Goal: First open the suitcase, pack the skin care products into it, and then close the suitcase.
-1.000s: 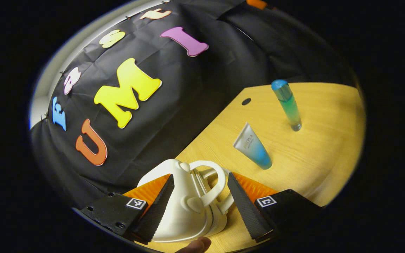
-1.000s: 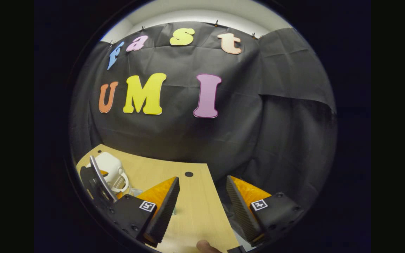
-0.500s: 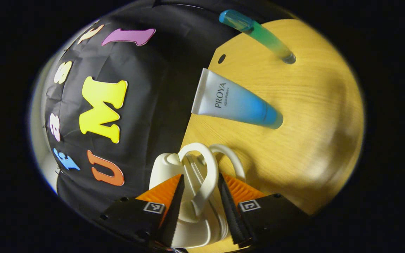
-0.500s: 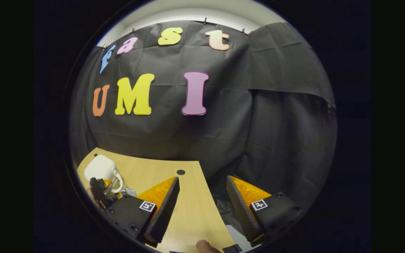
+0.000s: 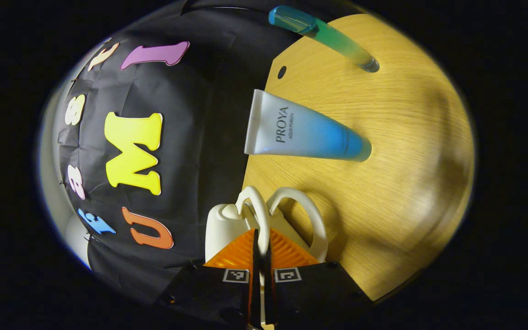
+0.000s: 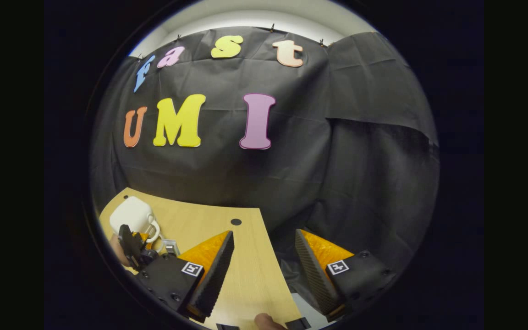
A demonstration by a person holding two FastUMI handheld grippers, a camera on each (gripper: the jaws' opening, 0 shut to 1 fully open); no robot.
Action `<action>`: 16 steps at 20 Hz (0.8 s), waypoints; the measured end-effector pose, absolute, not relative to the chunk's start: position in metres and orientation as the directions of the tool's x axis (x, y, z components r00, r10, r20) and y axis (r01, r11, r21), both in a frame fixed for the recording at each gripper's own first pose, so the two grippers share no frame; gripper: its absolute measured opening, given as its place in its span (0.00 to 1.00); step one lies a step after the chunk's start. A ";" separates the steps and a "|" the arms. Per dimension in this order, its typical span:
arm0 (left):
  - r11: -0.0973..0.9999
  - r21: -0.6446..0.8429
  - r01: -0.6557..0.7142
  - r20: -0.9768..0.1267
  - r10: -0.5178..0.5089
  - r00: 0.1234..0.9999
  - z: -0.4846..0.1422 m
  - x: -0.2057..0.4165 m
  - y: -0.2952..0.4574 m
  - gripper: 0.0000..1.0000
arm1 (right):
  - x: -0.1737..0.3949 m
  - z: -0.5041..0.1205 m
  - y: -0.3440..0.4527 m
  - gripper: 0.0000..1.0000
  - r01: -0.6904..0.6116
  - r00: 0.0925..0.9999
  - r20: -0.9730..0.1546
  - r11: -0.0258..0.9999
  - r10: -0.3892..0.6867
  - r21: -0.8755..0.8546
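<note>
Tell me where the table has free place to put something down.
Bare wood lies beyond the tube and the slim bottle, toward the table's far edge. It is crowded near the white suitcase, where the left claw grips a handle.

In the left gripper view, the suitcase [image 5: 227, 224] sits on the surface [image 5: 397, 151] right before my jaws, by the edge at the booth's wall. Beyond it stands the tube [image 5: 303, 134], and farther off the bottle [image 5: 323, 36], well apart.
</note>
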State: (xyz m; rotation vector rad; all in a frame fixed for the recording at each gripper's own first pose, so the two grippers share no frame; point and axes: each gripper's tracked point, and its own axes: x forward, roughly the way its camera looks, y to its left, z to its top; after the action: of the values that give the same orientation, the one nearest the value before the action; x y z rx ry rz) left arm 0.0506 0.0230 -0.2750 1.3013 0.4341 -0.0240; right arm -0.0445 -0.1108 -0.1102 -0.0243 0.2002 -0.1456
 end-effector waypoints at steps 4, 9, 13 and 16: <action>0.376 0.894 0.242 -0.339 0.217 0.915 -0.252 0.045 0.030 0.04 | -0.041 -0.103 -0.105 0.80 0.134 0.974 -0.180 0.990 -0.140 -0.046; 0.535 0.821 0.201 -0.348 0.190 0.918 -0.207 0.041 0.044 0.03 | -0.023 -0.094 -0.091 0.80 0.131 0.978 -0.153 0.989 -0.139 -0.063; 0.652 0.739 0.170 -0.348 0.153 0.925 -0.163 0.041 0.070 0.03 | -0.005 -0.088 -0.064 0.80 0.101 0.982 -0.154 0.992 -0.110 -0.070; 0.730 0.675 0.107 -0.334 0.173 0.926 -0.137 0.038 0.105 0.03 | 0.007 -0.085 -0.040 0.80 0.074 0.984 -0.152 0.993 -0.088 -0.092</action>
State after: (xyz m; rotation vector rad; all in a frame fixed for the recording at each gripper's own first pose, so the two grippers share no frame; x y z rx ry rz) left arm 0.0382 0.1048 -0.1369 0.7567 0.3936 0.0370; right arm 0.0074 -0.0398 -0.0854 -0.0866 0.1567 -0.0817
